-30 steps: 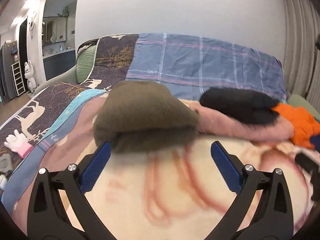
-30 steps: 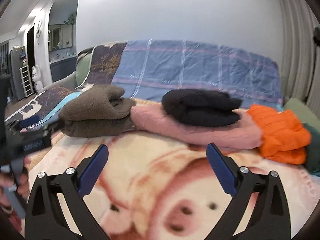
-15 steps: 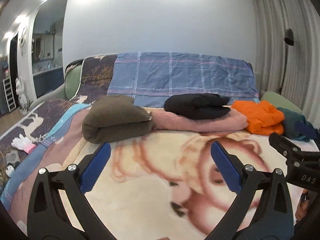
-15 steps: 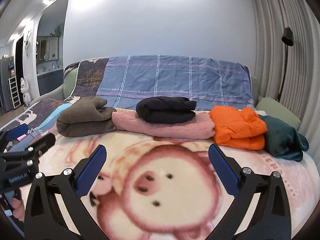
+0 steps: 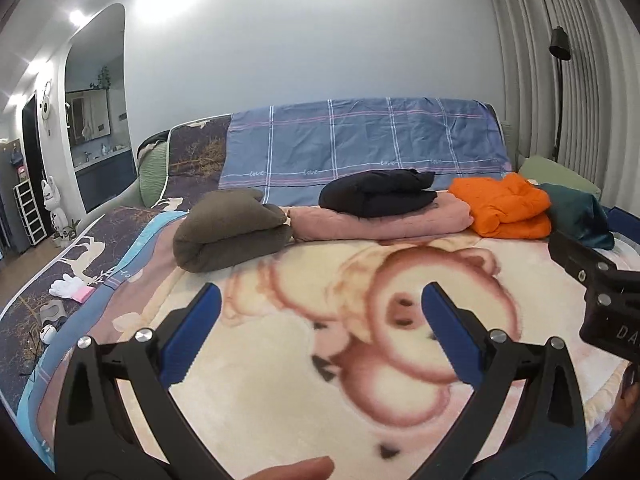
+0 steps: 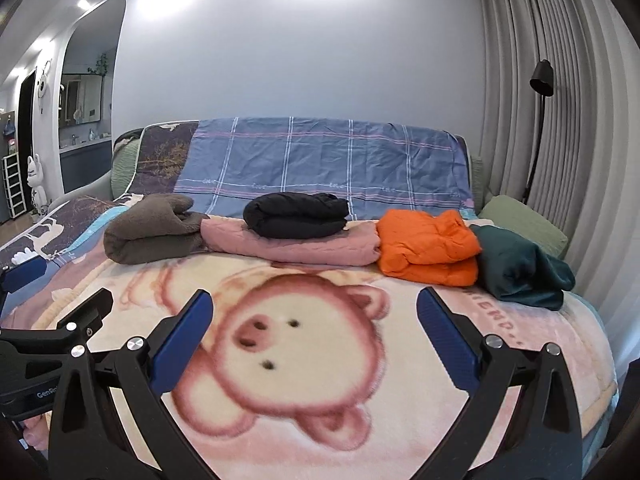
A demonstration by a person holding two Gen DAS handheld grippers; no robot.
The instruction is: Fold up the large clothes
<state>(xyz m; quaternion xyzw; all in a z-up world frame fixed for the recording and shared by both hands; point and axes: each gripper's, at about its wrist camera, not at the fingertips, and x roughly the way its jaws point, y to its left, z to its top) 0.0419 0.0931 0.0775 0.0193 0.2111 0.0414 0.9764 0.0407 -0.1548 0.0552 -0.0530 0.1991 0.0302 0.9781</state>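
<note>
Both claws are wide and hold nothing: the left claw (image 5: 320, 300) and the right claw (image 6: 314, 306) hang over the pig blanket (image 6: 320, 360) on the bed. Along its far edge lie folded clothes: brown fleece (image 6: 154, 230), pink quilted coat (image 6: 296, 246) with black jacket (image 6: 296, 216) on top, orange jacket (image 6: 430, 246), dark green jacket (image 6: 520, 268).

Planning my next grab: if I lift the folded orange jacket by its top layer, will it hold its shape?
Probably not. The orange jacket looks puffy and quilted, so likely light but floppy, and its stacked folds may fall open. Its smooth shell could slip between the pads.
</note>
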